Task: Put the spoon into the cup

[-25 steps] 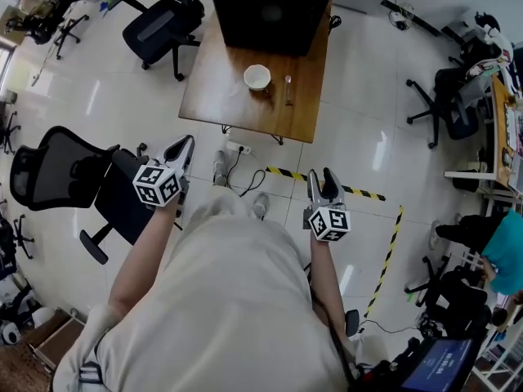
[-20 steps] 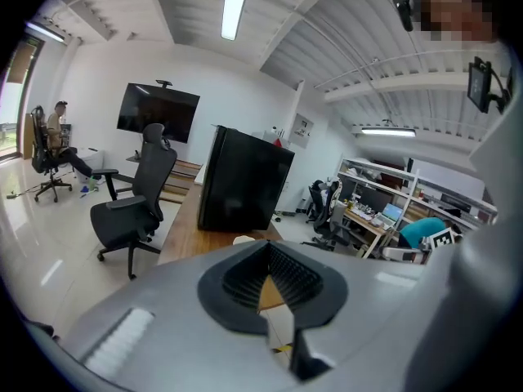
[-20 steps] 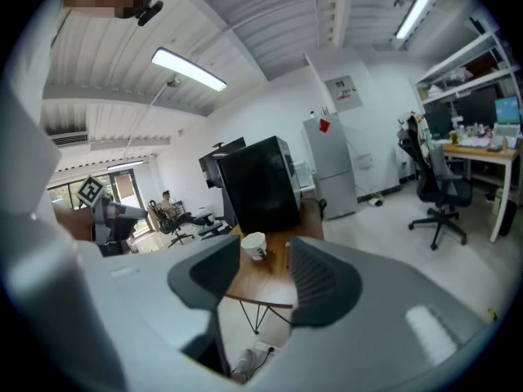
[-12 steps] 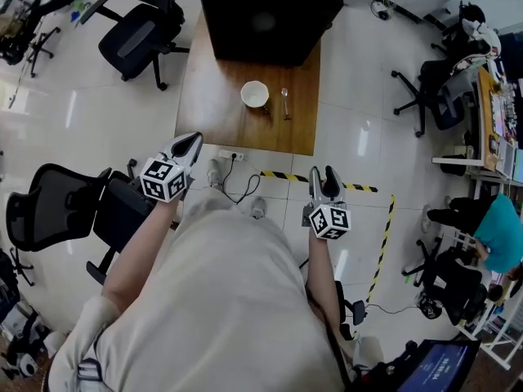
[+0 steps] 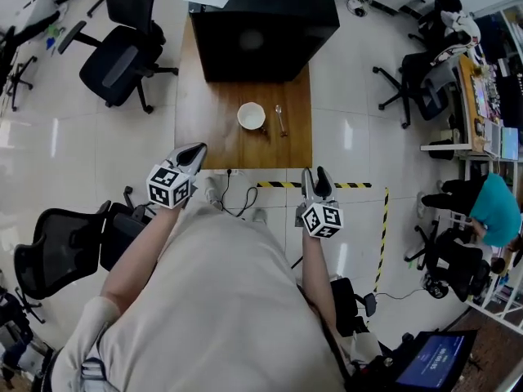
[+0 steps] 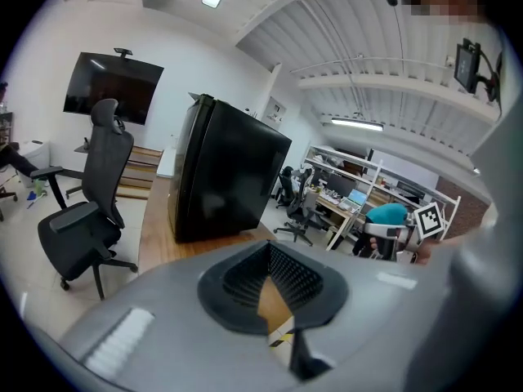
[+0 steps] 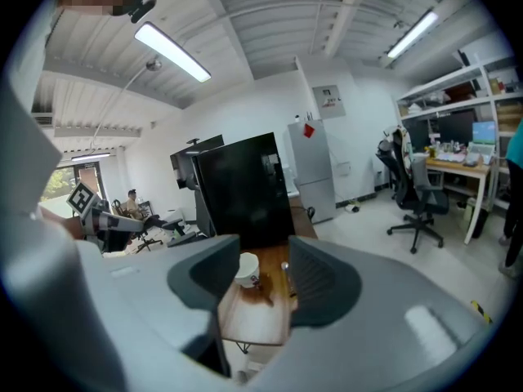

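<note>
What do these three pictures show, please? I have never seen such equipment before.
A person holds a hand-held gripper in each hand; there is no robot. The head view looks down from a camera on the person's head. The other two come from cameras riding on the grippers. The left gripper has its fingers together, empty; the right gripper has its fingers apart, empty. Ahead, on a wooden table, a white cup stands with a spoon lying beside it, not touching.

The cup [image 5: 251,115] is white, the table [image 5: 208,113] brown wood, the cabinet [image 5: 261,23] black. The floor tape [image 5: 353,185] is striped yellow and black
</note>
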Demonstrator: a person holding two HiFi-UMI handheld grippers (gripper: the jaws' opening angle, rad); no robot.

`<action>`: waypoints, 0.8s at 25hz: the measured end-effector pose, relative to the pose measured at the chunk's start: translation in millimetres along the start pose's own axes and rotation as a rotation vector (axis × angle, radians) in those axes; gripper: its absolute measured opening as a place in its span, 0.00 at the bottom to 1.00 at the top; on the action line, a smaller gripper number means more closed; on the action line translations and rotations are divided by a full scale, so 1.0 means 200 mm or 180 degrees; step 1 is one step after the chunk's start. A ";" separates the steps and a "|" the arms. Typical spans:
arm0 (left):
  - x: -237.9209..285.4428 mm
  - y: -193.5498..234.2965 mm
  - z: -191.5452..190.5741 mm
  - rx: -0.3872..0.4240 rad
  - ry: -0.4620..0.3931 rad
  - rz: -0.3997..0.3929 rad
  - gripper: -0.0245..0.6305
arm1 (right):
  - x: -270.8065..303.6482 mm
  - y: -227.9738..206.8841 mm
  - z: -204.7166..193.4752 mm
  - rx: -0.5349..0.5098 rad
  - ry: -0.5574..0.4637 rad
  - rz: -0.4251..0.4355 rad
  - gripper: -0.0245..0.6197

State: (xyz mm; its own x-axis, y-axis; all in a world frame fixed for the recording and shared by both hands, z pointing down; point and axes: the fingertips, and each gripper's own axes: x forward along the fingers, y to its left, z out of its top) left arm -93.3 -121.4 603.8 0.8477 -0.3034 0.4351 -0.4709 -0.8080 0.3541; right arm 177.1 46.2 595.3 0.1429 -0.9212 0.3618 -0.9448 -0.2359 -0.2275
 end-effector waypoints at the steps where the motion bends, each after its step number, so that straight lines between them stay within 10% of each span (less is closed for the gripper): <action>1: 0.01 0.02 0.01 0.0002 0.0022 -0.0038 0.04 | 0.02 0.02 0.01 0.0012 -0.0011 -0.0021 0.33; 20: 0.02 0.13 0.02 -0.0082 0.0103 -0.0399 0.04 | 0.23 0.11 -0.04 -0.0051 0.0247 -0.0284 0.33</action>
State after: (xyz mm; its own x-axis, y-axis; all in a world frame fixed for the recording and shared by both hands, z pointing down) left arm -100.3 -146.1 611.4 0.8922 -0.1840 0.4125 -0.3683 -0.8252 0.4284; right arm 160.2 0.4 614.1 0.2039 -0.8700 0.4489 -0.9340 -0.3103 -0.1771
